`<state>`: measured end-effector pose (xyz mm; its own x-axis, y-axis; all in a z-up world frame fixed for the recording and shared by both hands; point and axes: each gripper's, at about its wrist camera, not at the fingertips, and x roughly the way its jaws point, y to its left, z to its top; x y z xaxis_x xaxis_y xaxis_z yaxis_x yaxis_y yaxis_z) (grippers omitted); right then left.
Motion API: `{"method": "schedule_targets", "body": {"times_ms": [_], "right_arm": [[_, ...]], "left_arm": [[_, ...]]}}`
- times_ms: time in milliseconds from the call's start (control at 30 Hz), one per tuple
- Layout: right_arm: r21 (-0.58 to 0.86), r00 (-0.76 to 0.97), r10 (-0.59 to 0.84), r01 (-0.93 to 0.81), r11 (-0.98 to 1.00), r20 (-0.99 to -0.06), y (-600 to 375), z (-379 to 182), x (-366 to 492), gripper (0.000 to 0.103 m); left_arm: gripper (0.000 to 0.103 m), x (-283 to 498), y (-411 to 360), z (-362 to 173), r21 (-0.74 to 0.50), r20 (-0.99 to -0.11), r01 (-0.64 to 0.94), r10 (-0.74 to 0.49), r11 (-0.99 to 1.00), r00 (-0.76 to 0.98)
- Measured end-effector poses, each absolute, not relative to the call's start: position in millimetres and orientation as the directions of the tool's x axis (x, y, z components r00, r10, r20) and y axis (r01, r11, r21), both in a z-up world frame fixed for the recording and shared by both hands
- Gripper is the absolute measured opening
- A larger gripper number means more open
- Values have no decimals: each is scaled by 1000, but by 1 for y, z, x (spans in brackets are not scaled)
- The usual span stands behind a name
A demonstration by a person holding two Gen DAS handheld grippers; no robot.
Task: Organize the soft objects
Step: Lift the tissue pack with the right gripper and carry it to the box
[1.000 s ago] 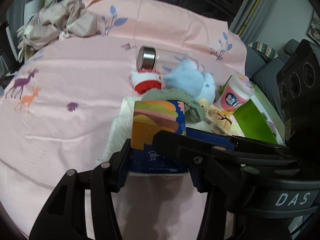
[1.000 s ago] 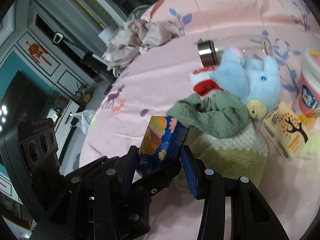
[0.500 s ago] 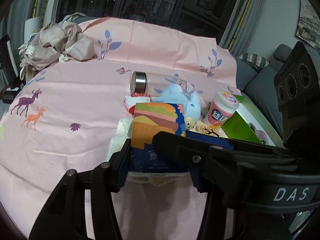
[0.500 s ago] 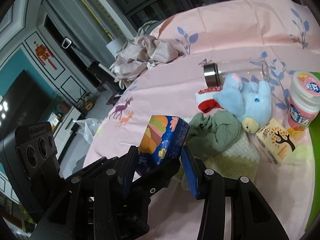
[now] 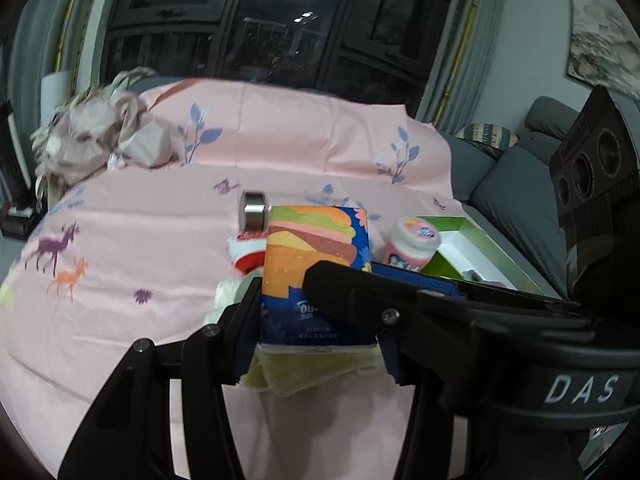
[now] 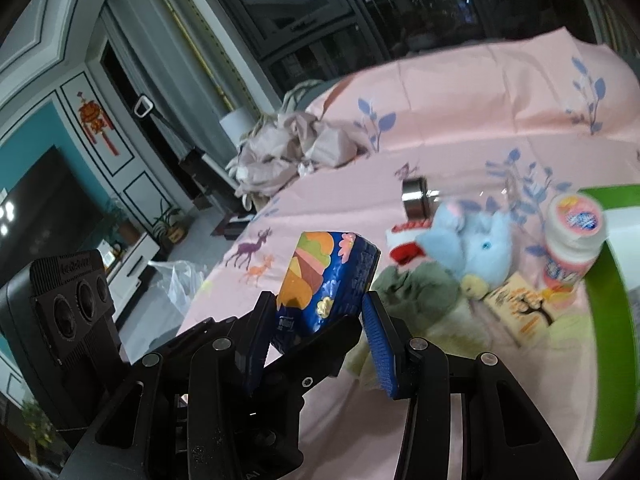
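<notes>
The soft blue tissue pack printed with a layered burger picture [image 5: 316,276] is held up in the air above the pink bedsheet with deer and leaf prints [image 5: 132,240]. Both claws are on it. The left gripper [image 5: 318,332] clamps its lower part, black fingers with blue pads pressing the two sides. The right gripper [image 6: 320,344] pinches the pack [image 6: 324,280] from the other direction; its left finger touches the pack, and whether the right blue pad touches it I cannot tell. The small white print on the pack's blue band is too blurred to read.

The letters "DAS" stand in white on the body of the right gripper, seen in the left wrist view.

Beyond the claw tips of the right gripper lie a crumpled green knitted cloth [image 6: 416,292], a pale blue plush toy [image 6: 476,244], a red and white knitted sock [image 6: 404,246] and a shiny metal flask lying on its side [image 6: 416,198]. To the right stand a pink and white plastic jar with a blurred blue label [image 6: 570,240] and a flat yellow box with a tree drawing [image 6: 520,312], next to an open green box with a white inside [image 6: 608,264]. A pale yellow knitted cloth [image 5: 308,368] hangs just beneath the pack. Far back to the left lies a heap of beige crumpled fabric [image 5: 96,140].
</notes>
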<state>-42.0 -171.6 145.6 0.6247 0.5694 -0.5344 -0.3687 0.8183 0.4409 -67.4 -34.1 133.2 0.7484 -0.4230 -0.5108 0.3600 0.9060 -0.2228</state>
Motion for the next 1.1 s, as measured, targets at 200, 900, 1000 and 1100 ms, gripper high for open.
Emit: {"method": "schedule_targets", "body": {"times_ms": [200,900,1000,1100], "right_arm": [[448,670,555,-351,822,-493,-199,163,-54,48],[578,845,424,-177,797,-327,-347,180,-96,48],[600,858,399,-139,787,-323,-365,174,-98,48],[628,867,378,-102,772,-324,-382,167,-99,48]], "left_arm": [[50,-77,-63,156,-169,-485,403,-432,899,760],[51,-89,-204,189,-48,-467,626,-572,778,675],[51,-88,-223,186,-36,-481,647,-581,761,657],[51,-86,-239,181,-40,-496,676,-602,736,626]]}}
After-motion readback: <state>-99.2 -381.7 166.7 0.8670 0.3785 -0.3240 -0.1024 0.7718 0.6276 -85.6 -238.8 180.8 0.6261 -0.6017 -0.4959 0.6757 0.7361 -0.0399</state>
